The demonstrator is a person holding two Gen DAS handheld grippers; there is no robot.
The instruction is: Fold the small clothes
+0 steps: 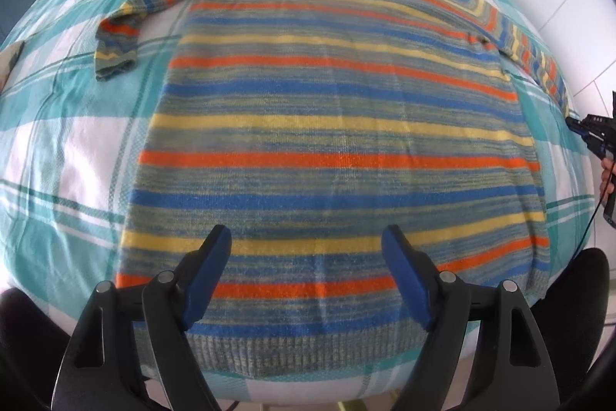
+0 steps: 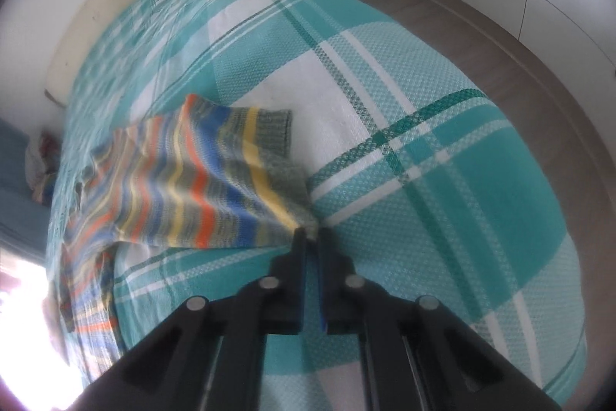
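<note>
Teal checked bed [image 1: 69, 141] carries a striped sweater [image 1: 338, 126] laid flat. Left gripper [image 1: 308, 276] hangs spread above its hem. Right gripper [image 2: 312, 237], at the sweater's right side, pinches the cuff of 1 sleeve [image 2: 215, 180].

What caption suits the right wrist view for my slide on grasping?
Right gripper pinching the cuff of the striped sweater's sleeve over a teal plaid bedspread.

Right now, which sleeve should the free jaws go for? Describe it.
On the plaid bed lies a striped sweater. Its free sleeve bends down beside the body, cuff loose on the cover. The other sleeve's cuff is pinched in the right gripper.
</note>
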